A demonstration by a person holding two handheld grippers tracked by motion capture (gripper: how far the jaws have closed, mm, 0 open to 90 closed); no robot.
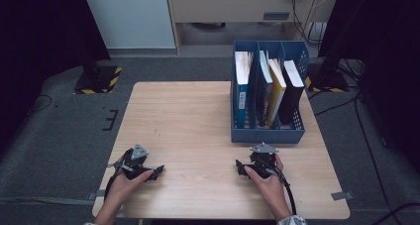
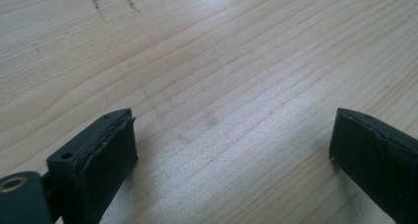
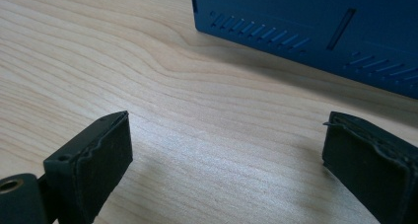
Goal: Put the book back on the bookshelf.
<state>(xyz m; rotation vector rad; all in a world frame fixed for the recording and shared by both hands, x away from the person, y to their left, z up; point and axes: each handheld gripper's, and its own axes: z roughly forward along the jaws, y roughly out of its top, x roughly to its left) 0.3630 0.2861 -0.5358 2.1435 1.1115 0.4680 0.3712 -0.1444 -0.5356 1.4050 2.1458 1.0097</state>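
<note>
My left gripper (image 1: 140, 164) rests on the wooden table (image 1: 188, 111) near its front left, held by a hand. In the left gripper view it (image 2: 231, 130) is open, with bare wood between the jaws. My right gripper (image 1: 257, 163) rests near the front right, just in front of a blue file rack (image 1: 267, 135). In the right gripper view it (image 3: 226, 130) is open and holds nothing, and the rack's slotted front wall (image 3: 305, 21) lies a short way ahead. The rack holds several upright books, among them a blue one (image 1: 241, 88), a yellow one (image 1: 277, 91) and a black one (image 1: 293, 93).
The rack stands at the table's back right. A stand base with yellow-black stripes (image 1: 99, 79) sits on the floor at the back left, another (image 1: 324, 81) at the right. Cables (image 1: 366, 136) run over the grey floor on the right. Tape tabs mark the table's front corners.
</note>
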